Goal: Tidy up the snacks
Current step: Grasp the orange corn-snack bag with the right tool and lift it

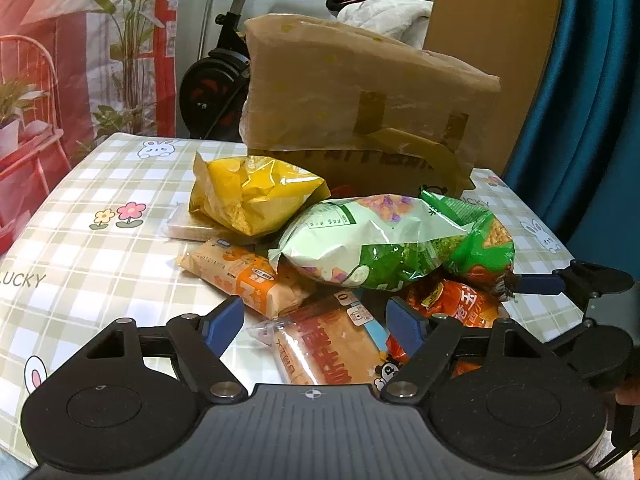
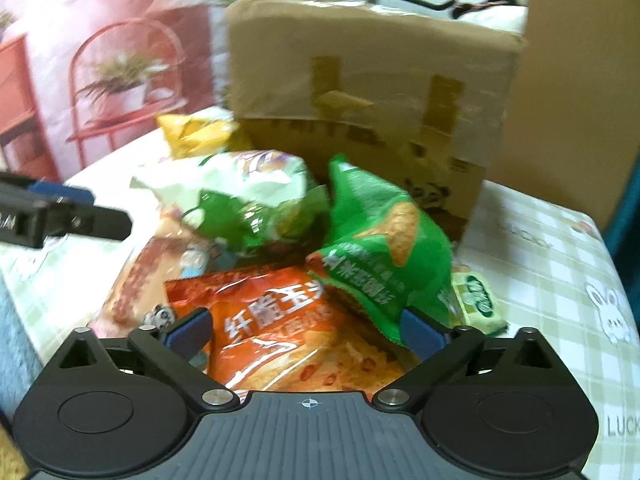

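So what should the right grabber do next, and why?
Probably ease down and close on the orange snack bag. The right gripper is open, its blue fingers either side of that bag and not squeezing it, and the bag lies at the near edge of the pile.

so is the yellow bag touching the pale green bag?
Touching. Left wrist view: the yellow bag has its lower right edge resting against the pale green bag, no gap showing.

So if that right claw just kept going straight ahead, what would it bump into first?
Probably the shiny orange-red snack bag, which lies directly between the open right claw fingers; depth is hard to judge.
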Action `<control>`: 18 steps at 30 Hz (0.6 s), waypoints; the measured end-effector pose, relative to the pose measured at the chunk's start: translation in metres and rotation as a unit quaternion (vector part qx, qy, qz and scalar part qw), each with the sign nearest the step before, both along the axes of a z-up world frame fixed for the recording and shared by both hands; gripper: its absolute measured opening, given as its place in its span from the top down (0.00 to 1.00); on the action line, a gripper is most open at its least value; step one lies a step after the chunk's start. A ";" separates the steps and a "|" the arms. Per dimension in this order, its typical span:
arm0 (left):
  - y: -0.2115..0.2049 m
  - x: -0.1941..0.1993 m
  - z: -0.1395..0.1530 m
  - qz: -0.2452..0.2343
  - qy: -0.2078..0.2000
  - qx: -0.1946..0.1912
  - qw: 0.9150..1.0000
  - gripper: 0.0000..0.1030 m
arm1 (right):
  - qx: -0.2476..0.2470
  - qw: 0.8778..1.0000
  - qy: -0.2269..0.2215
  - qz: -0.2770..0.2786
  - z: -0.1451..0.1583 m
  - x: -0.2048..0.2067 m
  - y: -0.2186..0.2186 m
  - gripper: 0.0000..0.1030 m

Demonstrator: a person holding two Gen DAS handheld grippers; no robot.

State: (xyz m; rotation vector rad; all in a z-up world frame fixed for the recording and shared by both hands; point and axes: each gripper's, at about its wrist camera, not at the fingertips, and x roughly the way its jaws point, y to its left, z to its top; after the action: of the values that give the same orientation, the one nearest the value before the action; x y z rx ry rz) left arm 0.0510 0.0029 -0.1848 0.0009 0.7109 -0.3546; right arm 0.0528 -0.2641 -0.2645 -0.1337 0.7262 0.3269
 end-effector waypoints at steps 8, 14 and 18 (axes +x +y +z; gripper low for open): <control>0.000 0.001 -0.004 -0.003 0.012 -0.005 1.000 0.23 | -0.001 1.000 0.025 0.014 -0.013 0.004 0.005 0.00; 0.002 0.000 -0.005 -0.002 0.016 -0.009 1.000 0.23 | 0.036 0.999 0.039 0.003 -0.020 0.015 -0.004 0.00; 0.004 0.001 -0.006 0.004 0.020 -0.012 1.000 0.23 | -0.002 0.999 0.022 0.028 -0.006 0.007 0.007 0.02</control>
State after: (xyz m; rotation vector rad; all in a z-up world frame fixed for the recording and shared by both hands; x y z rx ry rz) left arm 0.0518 0.0066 -0.1903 -0.0318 0.7455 -0.3565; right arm 0.0596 -0.2568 -0.2701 -0.1515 0.7689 0.3820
